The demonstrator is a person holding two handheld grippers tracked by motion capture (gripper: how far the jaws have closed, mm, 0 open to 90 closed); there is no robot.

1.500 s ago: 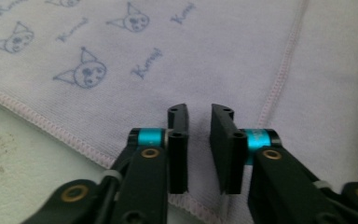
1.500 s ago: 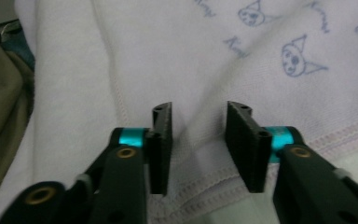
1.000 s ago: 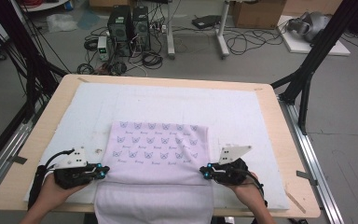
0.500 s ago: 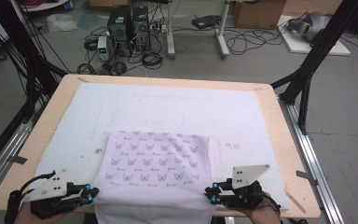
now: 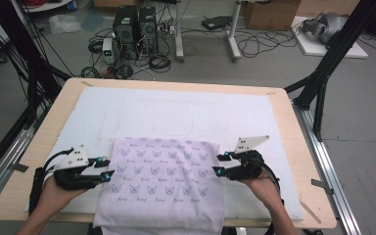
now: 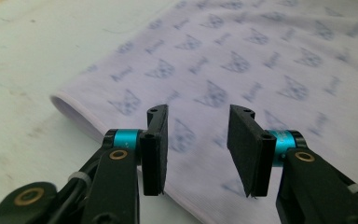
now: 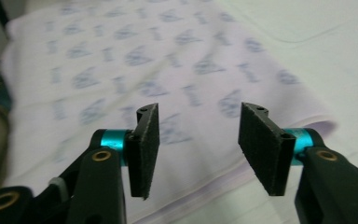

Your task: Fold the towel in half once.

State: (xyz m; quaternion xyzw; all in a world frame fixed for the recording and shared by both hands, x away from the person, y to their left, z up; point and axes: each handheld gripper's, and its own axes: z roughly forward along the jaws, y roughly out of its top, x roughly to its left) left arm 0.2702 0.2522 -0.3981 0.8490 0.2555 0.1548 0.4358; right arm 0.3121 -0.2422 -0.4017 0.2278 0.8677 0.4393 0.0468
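Cloth (image 5: pixel 161 183), pale lilac with a repeated blue butterfly-like print and small lettering, lies folded flat between your two grippers, and its near edge runs over the front of the table (image 5: pixel 298 122), where the high view cuts it off. The printed words are too small and blurred to read in any view.

Your left gripper (image 5: pixel 103 169) sits at the cloth's left edge. In the left gripper view its jaws stand apart, having just been opening, with nothing pinched between the pads (image 6: pixel 156 149); the cloth lies beyond and below them, and its rounded folded edge runs off to the left of the fingers. That soft rolled fold shows here, while the high view flattens it to a line.

Your right gripper (image 5: pixel 221 164) sits at the cloth's right edge. Its jaws are likewise parted and have just been opening, pads (image 7: pixel 265 149) clear of the fabric. Past the right finger the right gripper view shows stacked layers at the cloth's edge, which the high view does not resolve. The pads look matte, black and slightly rough; the white mat (image 5: pixel 127 112) under the cloth looks smooth, with faint creases.
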